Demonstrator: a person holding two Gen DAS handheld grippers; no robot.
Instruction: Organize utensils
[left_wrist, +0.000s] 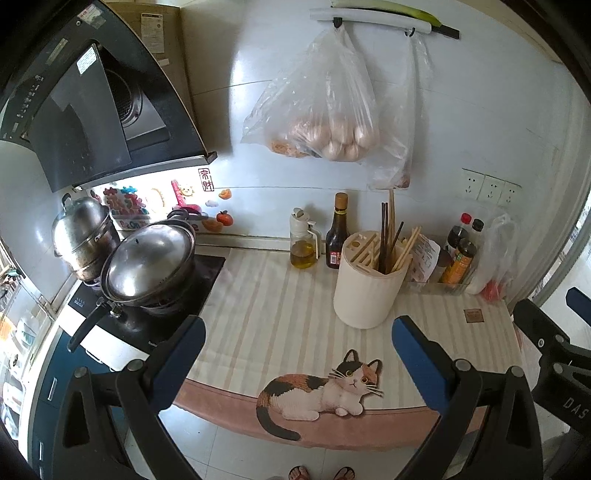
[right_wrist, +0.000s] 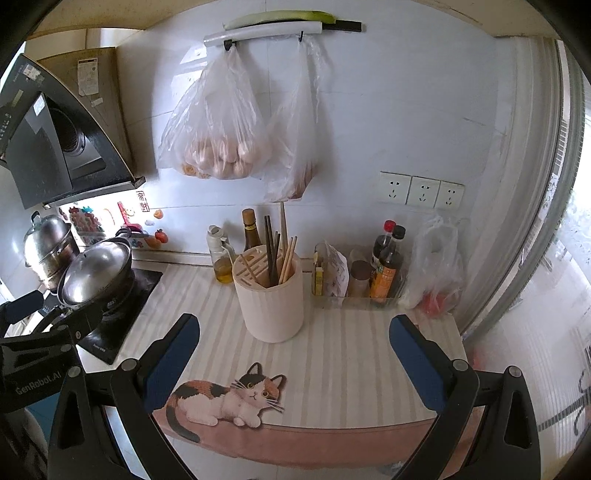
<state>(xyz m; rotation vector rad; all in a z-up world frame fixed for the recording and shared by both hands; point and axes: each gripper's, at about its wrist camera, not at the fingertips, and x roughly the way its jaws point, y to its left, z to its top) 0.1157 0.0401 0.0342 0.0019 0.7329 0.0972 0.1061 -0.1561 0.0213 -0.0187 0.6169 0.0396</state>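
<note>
I am holding the left gripper (left_wrist: 297, 343) and right gripper (right_wrist: 293, 341) spread wide and empty above the mat's (right_wrist: 343, 369) near edge, since the chopsticks (right_wrist: 279, 254) are standing gathered inside the cream holder (right_wrist: 271, 306), none lying loose.

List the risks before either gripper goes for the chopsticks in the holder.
1. The chopsticks lean at mixed angles; pulling one may drag others out.
2. The holder stands free on the mat, so a sideways nudge might tip it.
3. The oil bottle and dark bottle stand close behind it and could get knocked.
</note>
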